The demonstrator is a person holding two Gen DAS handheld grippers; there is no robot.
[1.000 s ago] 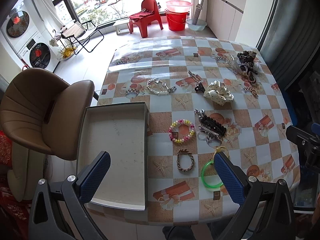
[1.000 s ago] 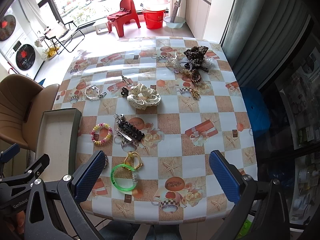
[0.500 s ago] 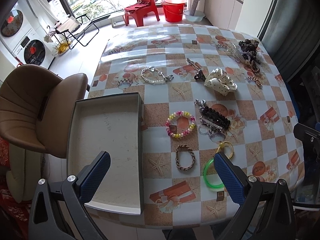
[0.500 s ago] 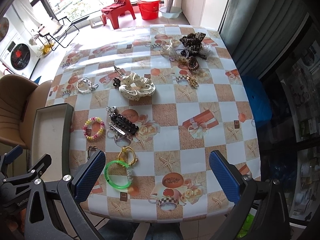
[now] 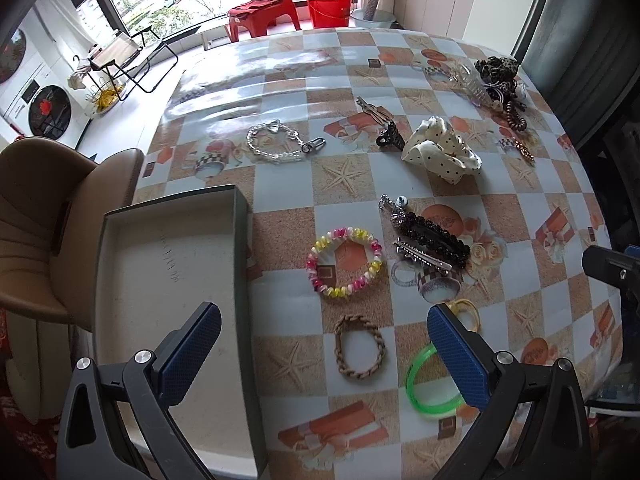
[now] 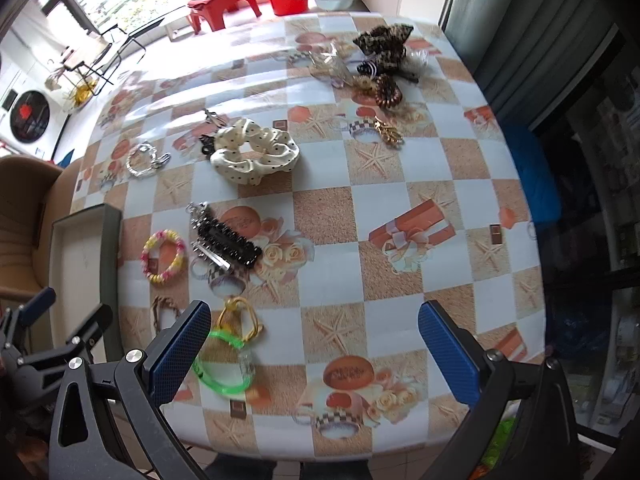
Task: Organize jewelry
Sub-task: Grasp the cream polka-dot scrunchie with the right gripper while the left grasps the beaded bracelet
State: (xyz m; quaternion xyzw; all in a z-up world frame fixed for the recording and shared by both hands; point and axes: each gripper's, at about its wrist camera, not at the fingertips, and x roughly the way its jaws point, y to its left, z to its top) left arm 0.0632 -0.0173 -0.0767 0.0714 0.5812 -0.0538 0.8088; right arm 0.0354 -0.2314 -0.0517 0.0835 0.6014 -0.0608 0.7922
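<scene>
Jewelry lies on a patterned table. A grey tray (image 5: 240, 240) sits at the left, holding nothing; it also shows in the right wrist view (image 6: 110, 248). A pink-yellow bead bracelet (image 5: 344, 263), a brown braided bracelet (image 5: 360, 347), a green bangle (image 5: 430, 384), a black beaded clip (image 5: 434, 236) and a silver chain bracelet (image 5: 276, 142) lie near it. My left gripper (image 5: 323, 354) is open above the braided bracelet. My right gripper (image 6: 314, 354) is open over the front edge, right of the green bangle (image 6: 222, 368).
A cream polka-dot scrunchie (image 5: 440, 152) lies mid-table, and a pile of hair ties with a leopard scrunchie (image 6: 384, 50) sits at the far right. A brown chair (image 5: 52, 208) stands left of the table. A dark curtain (image 6: 520, 32) hangs at the right.
Both grippers have moved forward and lower toward the table. The jewelry looks closer and has not moved. Both stay open.
</scene>
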